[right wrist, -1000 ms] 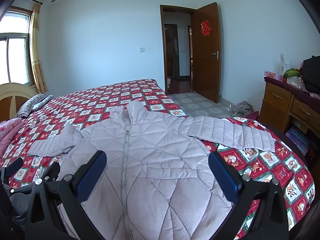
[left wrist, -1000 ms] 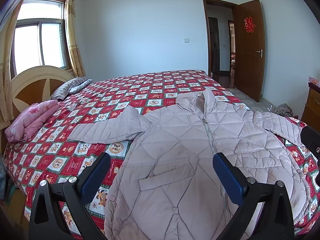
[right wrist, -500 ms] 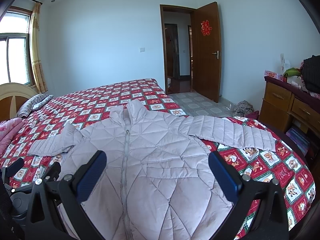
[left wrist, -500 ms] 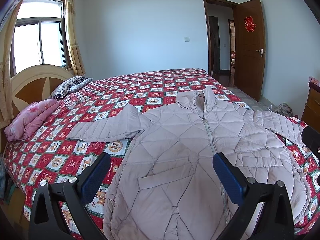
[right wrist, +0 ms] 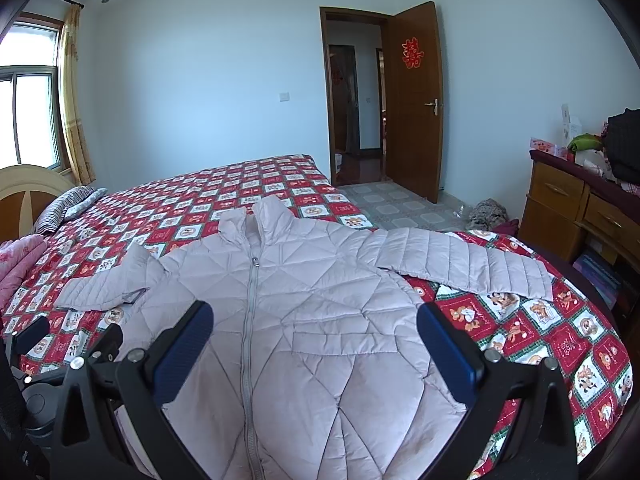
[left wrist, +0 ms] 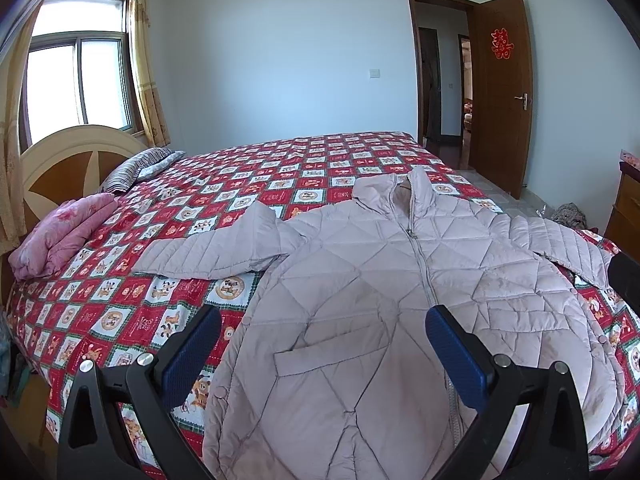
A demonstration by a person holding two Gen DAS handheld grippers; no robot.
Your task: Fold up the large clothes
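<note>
Left tongs (left wrist: 322, 332) slightly nearer jacket (left wrist: 384, 280)

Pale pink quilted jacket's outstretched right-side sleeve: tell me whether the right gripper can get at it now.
Probably yes. The sleeve lies flat on the red patchwork bedspread with nothing on it, and the right gripper hovers open, holding nothing.

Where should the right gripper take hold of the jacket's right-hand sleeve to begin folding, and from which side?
Probably at the cuff of the sleeve, from the bed's outer edge. It lies flat, stretched away from the jacket, its free end nearest that edge.
</note>
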